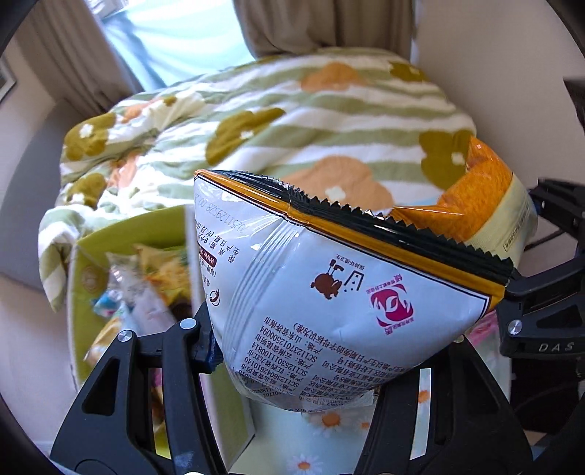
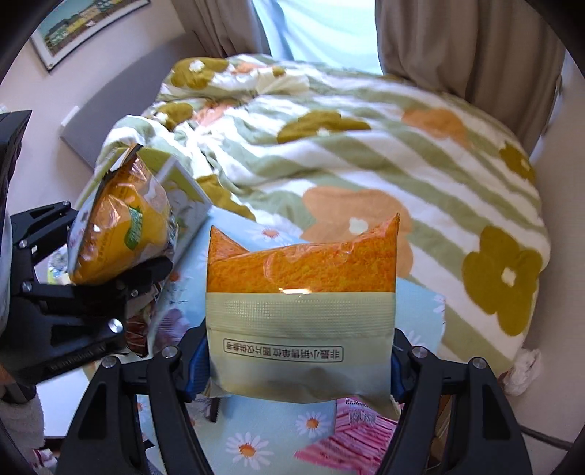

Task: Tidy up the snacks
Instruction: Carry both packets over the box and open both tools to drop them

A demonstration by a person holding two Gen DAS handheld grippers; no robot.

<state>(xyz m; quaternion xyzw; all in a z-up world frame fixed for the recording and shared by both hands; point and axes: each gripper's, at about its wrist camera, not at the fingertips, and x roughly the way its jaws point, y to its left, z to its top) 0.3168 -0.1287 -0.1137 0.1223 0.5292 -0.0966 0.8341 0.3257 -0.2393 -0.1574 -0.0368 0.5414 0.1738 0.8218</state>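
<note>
My left gripper (image 1: pixel 296 365) is shut on a chip bag (image 1: pixel 329 292), white-backed with an orange and black serrated seal; from the right wrist view its orange front (image 2: pixel 124 226) shows at the left, held above the box. My right gripper (image 2: pixel 299 369) is shut on an orange and pale green snack pouch (image 2: pixel 299 303), held upright above the daisy-print cloth; the pouch also shows in the left wrist view (image 1: pixel 486 197). A green box (image 1: pixel 120 234) with several snack packets inside sits at the lower left of the left wrist view.
A bed with a green-striped flower quilt (image 2: pixel 365 146) fills the background. A pale blue daisy-print cloth (image 2: pixel 263 438) lies below the grippers. A pink striped packet (image 2: pixel 351 434) lies on it. Curtains (image 2: pixel 457 47) and a window are behind. A framed picture (image 2: pixel 84 22) hangs at the upper left.
</note>
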